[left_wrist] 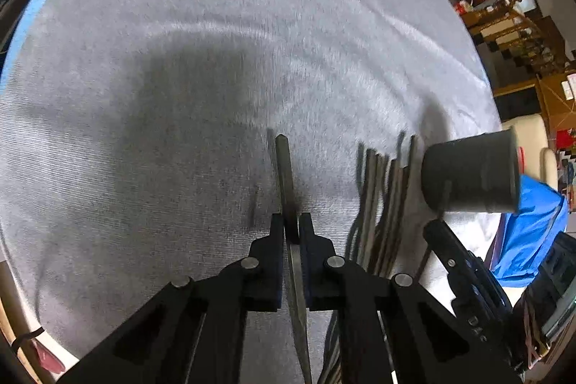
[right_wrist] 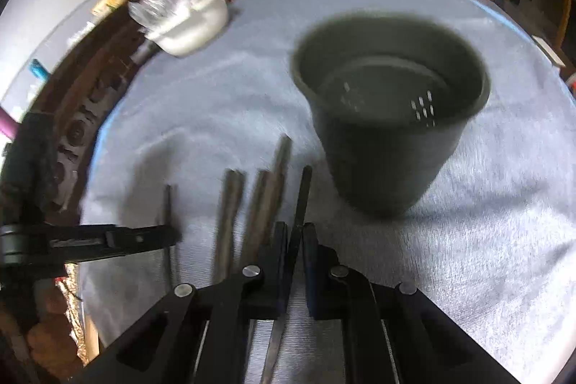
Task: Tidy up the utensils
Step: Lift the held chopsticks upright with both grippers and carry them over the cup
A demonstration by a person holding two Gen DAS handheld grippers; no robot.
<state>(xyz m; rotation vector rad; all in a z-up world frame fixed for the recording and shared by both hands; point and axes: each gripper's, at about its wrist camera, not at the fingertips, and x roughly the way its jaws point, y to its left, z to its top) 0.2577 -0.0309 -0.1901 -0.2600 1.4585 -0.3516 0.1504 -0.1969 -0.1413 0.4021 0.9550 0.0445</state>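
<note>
My left gripper (left_wrist: 291, 222) is shut on a metal utensil (left_wrist: 285, 175) whose handle points forward over the grey cloth (left_wrist: 180, 60). Several more utensils (left_wrist: 381, 204) lie in a row to its right, beside a dark grey holder cup (left_wrist: 471, 173). My right gripper (right_wrist: 295, 229) is shut on another metal utensil (right_wrist: 304, 193), its handle pointing toward the cup (right_wrist: 388, 110), which stands upright and holds nothing I can see. The loose utensils (right_wrist: 248, 204) lie just left of the right gripper. The left gripper's finger (right_wrist: 108, 238) shows at the left of the right wrist view.
A white bowl with clear plastic in it (right_wrist: 183, 20) sits at the table's far left edge. A blue bag (left_wrist: 529, 233) lies at the right of the table. Shelves and chairs (left_wrist: 504, 6) stand beyond the table.
</note>
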